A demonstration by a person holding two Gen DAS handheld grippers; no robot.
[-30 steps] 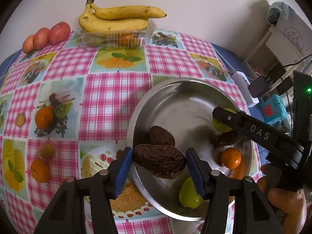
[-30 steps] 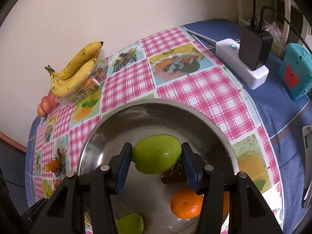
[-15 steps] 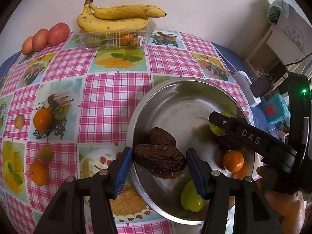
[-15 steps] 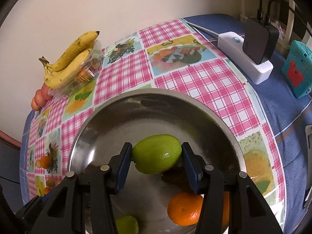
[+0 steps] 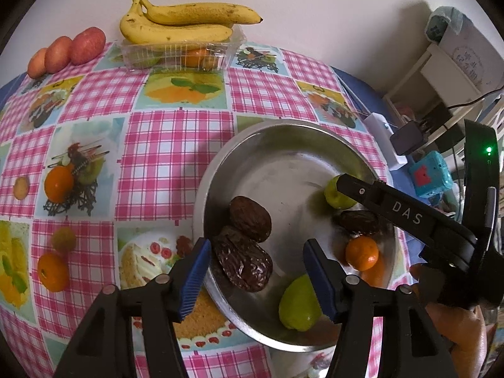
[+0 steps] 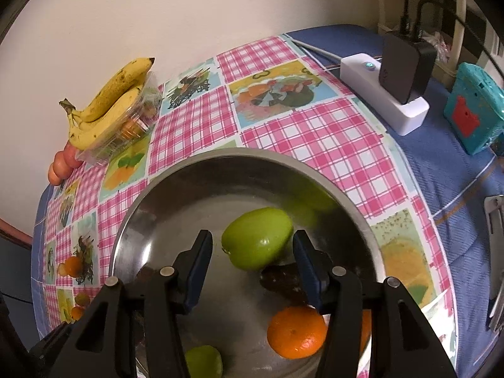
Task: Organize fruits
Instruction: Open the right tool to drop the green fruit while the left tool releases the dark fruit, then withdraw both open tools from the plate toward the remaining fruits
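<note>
Checkered desk (image 5: pixel 176 145), steel bowl (image 5: pixel 283 132) collecting fruit. Left claw (image 5: pixel 254 263) spread wide, date (image 5: pixel 242 264) loose inside bowl. Right claw (image 6: pixel 252 263) parted, green fruit (image 6: pixel 256 241) apparently released over bowl.

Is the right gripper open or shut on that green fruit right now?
Open. The right gripper has gaps between both pads and the green fruit, which lies in the metal bowl.

A pink-and-white checked cloth (image 5: pixel 176 145) with fruit pictures covers the counter. The bowl (image 5: pixel 283 145) is silver steel. In it lie brown dates (image 5: pixel 242 263), a green fruit (image 6: pixel 256 242) and an orange (image 6: pixel 296 332). The bananas (image 5: pixel 186 22) are speckled yellow.
</note>
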